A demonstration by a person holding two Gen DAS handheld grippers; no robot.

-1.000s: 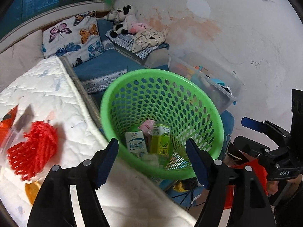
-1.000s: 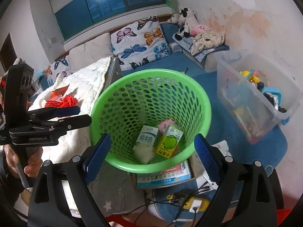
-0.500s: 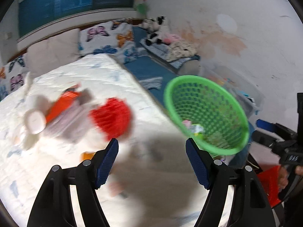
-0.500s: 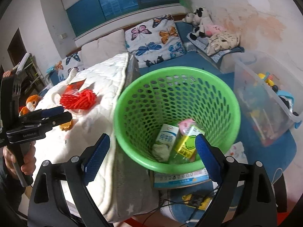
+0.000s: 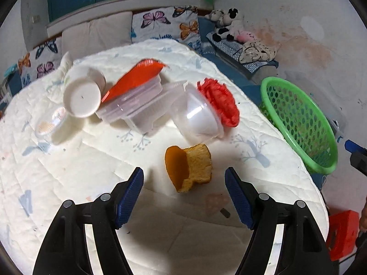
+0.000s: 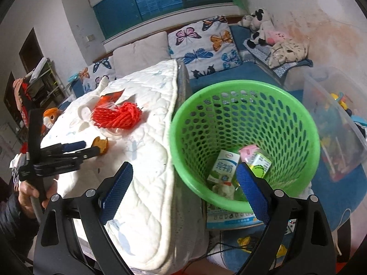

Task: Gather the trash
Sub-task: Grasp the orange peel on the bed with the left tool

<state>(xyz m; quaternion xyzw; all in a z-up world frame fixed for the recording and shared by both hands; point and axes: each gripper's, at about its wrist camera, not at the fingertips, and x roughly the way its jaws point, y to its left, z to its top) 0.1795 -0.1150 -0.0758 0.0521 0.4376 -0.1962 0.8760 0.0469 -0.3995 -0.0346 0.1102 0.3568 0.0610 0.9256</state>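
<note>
On the white quilted table (image 5: 68, 171) lie an orange peel piece (image 5: 188, 170), a clear plastic cup (image 5: 197, 116), a red foam net (image 5: 219, 102), clear plastic containers (image 5: 137, 105), a red wrapper (image 5: 135, 79) and a white cup (image 5: 81, 97). My left gripper (image 5: 184, 191) is open, just short of the peel. The green basket (image 6: 243, 137) holds milk cartons (image 6: 223, 166). My right gripper (image 6: 183, 192) is open and empty over the basket's near rim. The left gripper (image 6: 87, 150) shows in the right wrist view beside the peel (image 6: 102, 145).
A sofa with butterfly cushions (image 6: 204, 43) and plush toys (image 6: 261, 28) stands behind. A clear storage bin (image 6: 332, 123) with toys sits right of the basket. Books (image 6: 231, 217) lie under the basket. The basket (image 5: 298, 123) hangs off the table's right edge.
My left gripper swung from the basket to the table and now faces the peel. My right gripper shifted slightly left; it stays open by the basket.
</note>
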